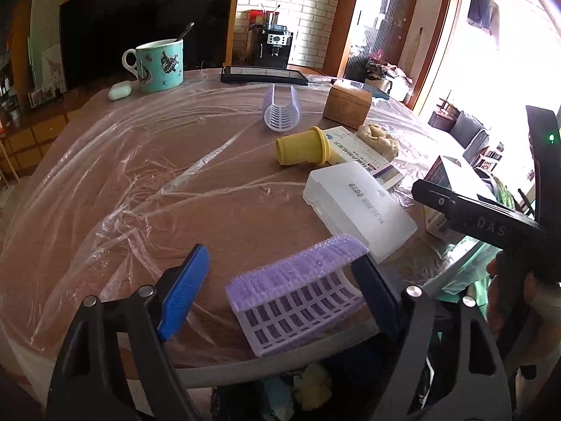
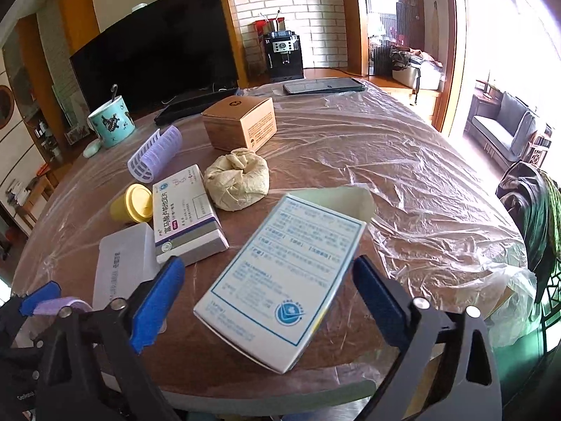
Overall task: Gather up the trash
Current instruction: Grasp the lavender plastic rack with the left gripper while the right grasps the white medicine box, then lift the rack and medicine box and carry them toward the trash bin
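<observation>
**Both tools spread at near desk edge, trash items between fingers**

Left tool [image 1: 277,291]: fingers spread wide. A purple hair-roller half [image 1: 298,294] is seen between them, its right side against the right finger [image 1: 377,293]; the left finger [image 1: 184,294] is apart from it. A firm pinch can't be confirmed. Below the tool, past the desk edge, a dark bin w/ crumpled trash [image 1: 308,386] is seen.

Right tool [image 2: 266,301]: fingers spread too. A white-blue printed carton [image 2: 280,280] is seen tilted between them, flap open at the far end. No finger contact can be made out.

Further out on the plastic-sheeted desk [image 2: 403,161]: a frosted white plastic case [image 2: 122,266] and a white-purple medicine box [image 2: 186,214] are seen side by side, touching. A yellow cup [image 2: 131,203] is laid on its side just beside the medicine box. A crumpled beige wad [image 2: 238,182] is near that box's far end, w/ a brown cardboard box [image 2: 242,126] behind it. A 2nd purple roller [image 2: 156,156] is left of the cardboard box. At the far left a teal mug [image 2: 110,122] w/ spoon is seen, a small white earbud case [image 2: 92,148] beside it. A dark tablet [image 2: 322,86] is laid at the far edge.
</observation>
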The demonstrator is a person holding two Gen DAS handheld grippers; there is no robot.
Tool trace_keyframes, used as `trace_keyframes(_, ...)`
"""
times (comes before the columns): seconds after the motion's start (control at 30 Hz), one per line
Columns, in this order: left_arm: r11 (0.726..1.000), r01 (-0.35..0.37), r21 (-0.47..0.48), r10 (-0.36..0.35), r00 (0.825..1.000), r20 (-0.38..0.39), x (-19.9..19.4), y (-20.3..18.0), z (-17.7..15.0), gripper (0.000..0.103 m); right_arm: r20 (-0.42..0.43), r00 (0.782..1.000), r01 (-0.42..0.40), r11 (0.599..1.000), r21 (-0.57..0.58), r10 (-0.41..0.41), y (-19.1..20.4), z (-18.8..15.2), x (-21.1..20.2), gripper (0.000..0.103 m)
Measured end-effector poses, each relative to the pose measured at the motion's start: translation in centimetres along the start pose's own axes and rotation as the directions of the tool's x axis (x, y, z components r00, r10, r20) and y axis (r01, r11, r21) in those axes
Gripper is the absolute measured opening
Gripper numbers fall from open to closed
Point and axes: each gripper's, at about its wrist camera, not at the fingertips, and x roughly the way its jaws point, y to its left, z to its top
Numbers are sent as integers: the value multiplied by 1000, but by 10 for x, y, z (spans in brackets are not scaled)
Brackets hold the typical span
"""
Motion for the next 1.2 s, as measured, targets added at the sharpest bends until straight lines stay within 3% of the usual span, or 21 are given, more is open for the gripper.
trace_keyframes(0.27,1000,-5,3,5,1000,0,2,6,2,55,-19,999,-41,999,-27,41,0,3,9,61)
trace_keyframes(0.6,999,35,-13,-35,999,22,-1,18,7,34,-4,993,-118,993,-26,117,1,1,6,53)
trace_keyframes(0.7,998,50,-22,-50,999,14,-2,21,7,33,-11,991,-132,991,-16,132,0,1,6,53)
trace_keyframes(0.73,999,48,-26,-47,999,10,-1,22,7,33,-13,991,-132,991,-11,132,-1,1,6,53)
trace_keyframes(0.8,998,53,-41,-54,999,-8,0,26,7,55,-15,990,-138,990,1,138,-2,0,6,55)
trace_keyframes(0.83,997,65,-44,-66,998,-6,-1,27,6,76,-13,990,-139,990,0,139,-2,-1,6,57)
trace_keyframes(0.87,996,74,-43,-73,997,19,-6,29,4,82,-11,991,-134,991,-1,134,-2,-2,5,62)
trace_keyframes(1.1,990,133,46,-136,989,65,-25,20,2,86,-9,990,-140,990,-2,140,-1,-3,5,67)
trace_keyframes(1.2,984,96,151,-105,993,50,-22,6,0,86,-10,990,-140,990,-5,140,0,-3,5,67)
